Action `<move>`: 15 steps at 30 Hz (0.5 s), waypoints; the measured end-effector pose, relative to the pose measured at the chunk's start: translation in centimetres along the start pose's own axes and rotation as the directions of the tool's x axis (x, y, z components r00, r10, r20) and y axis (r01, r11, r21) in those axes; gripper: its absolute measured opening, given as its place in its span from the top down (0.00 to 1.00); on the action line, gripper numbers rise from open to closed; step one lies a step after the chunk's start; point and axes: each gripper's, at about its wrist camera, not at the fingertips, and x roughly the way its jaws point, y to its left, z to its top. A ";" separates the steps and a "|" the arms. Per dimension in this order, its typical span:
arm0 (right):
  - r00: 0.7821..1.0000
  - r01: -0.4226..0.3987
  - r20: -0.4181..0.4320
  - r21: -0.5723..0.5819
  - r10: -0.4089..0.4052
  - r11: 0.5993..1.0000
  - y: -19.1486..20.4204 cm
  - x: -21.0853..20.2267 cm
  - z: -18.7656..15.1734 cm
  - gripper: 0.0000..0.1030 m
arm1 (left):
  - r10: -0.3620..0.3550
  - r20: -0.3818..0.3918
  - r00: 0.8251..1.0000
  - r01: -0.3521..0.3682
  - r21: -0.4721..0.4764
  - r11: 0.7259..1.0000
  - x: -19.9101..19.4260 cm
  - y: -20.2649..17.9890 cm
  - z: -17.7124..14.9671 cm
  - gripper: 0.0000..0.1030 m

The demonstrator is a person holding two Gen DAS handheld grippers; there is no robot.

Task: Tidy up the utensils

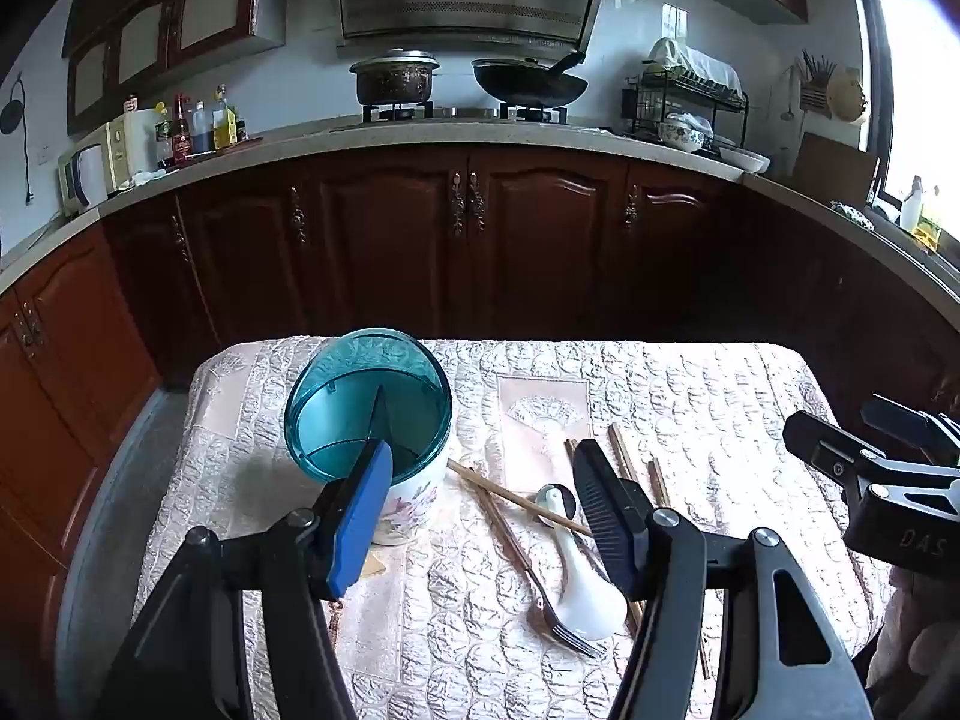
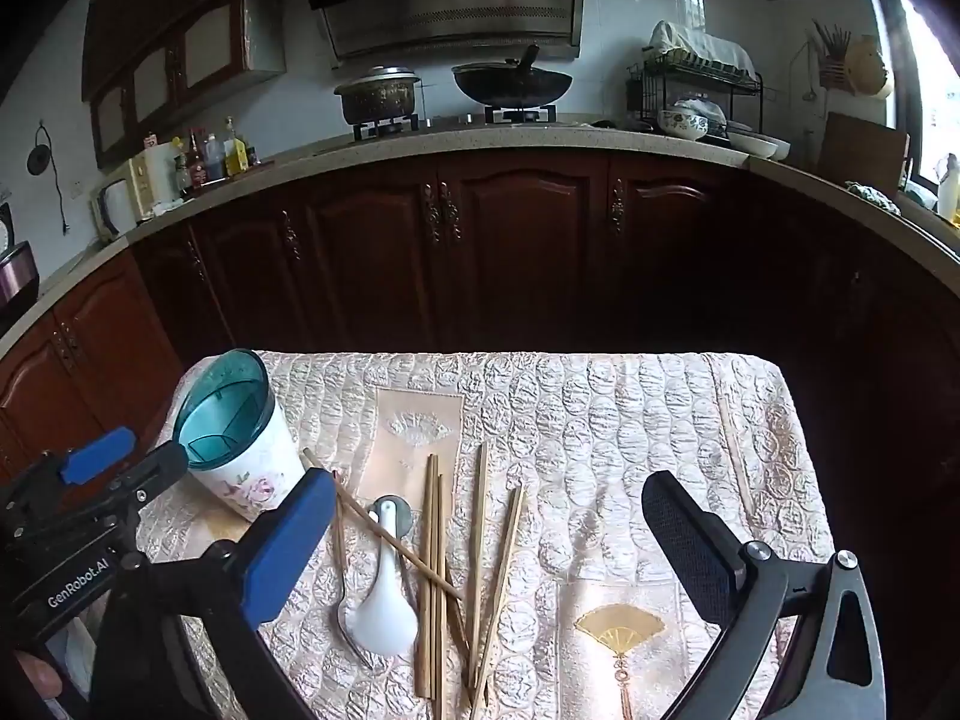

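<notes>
A white floral utensil holder (image 1: 408,504) with a teal divided insert (image 1: 367,402) stands on the table's left side; it also shows in the right wrist view (image 2: 249,468). Several wooden chopsticks (image 2: 432,576), a white ceramic spoon (image 2: 387,606) and a metal fork (image 1: 564,618) lie loose in a pile on the quilted cloth. My left gripper (image 1: 480,468) is open and empty, its left finger by the holder, its right finger over the pile. My right gripper (image 2: 486,510) is open and empty above the chopsticks.
The quilted beige cloth (image 2: 600,420) covers a small table. Dark wood kitchen cabinets (image 2: 510,252) and a counter with stove, pots and a dish rack (image 2: 696,90) stand behind. The right gripper shows at the right edge of the left wrist view (image 1: 876,468).
</notes>
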 end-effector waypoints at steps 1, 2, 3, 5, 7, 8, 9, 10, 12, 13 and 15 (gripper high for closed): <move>1.000 -0.001 -0.002 -0.001 0.001 1.000 0.0 0.1 0.1 0.00 | -0.001 -0.001 1.000 0.001 -0.001 1.000 0.0 0.0 0.0 0.38; 1.000 -0.003 -0.004 -0.002 0.003 1.000 0.1 0.2 0.2 0.00 | -0.001 -0.001 1.000 0.001 -0.001 1.000 0.0 0.0 0.0 0.38; 1.000 -0.003 -0.005 -0.003 0.003 1.000 0.2 0.2 0.4 0.00 | 0.000 0.000 1.000 0.000 -0.001 1.000 0.0 0.0 0.0 0.38; 1.000 -0.009 -0.002 -0.009 0.009 1.000 -0.1 0.2 0.4 0.00 | 0.005 0.003 1.000 -0.005 -0.007 1.000 -0.1 0.0 0.0 0.38; 1.000 -0.009 -0.004 -0.008 0.009 1.000 0.2 0.0 -0.1 0.00 | 0.003 0.001 1.000 -0.003 -0.013 1.000 0.0 0.1 0.0 0.38; 1.000 -0.005 -0.004 -0.005 0.005 1.000 0.1 -0.1 -0.1 0.00 | 0.002 0.000 1.000 -0.002 -0.014 1.000 0.0 0.1 0.0 0.38; 1.000 0.000 -0.003 -0.004 0.000 1.000 0.1 0.2 0.1 0.00 | 0.001 0.000 1.000 -0.001 -0.014 1.000 0.0 0.1 0.0 0.38; 1.000 0.002 -0.003 -0.003 -0.002 1.000 0.0 0.2 0.1 0.00 | 0.001 0.000 1.000 -0.001 -0.013 1.000 0.0 0.1 0.0 0.38; 1.000 0.007 -0.002 0.002 -0.007 1.000 0.2 0.2 0.2 0.00 | 0.001 0.000 1.000 -0.001 -0.014 1.000 0.0 0.1 0.0 0.38; 1.000 0.008 -0.001 0.002 -0.008 1.000 0.3 0.1 0.1 0.00 | 0.001 -0.001 1.000 -0.001 -0.016 1.000 0.0 0.1 0.0 0.38; 1.000 0.010 -0.003 0.000 -0.010 1.000 0.3 0.2 0.1 0.00 | -0.004 -0.004 1.000 0.004 -0.021 1.000 0.0 0.2 0.0 0.38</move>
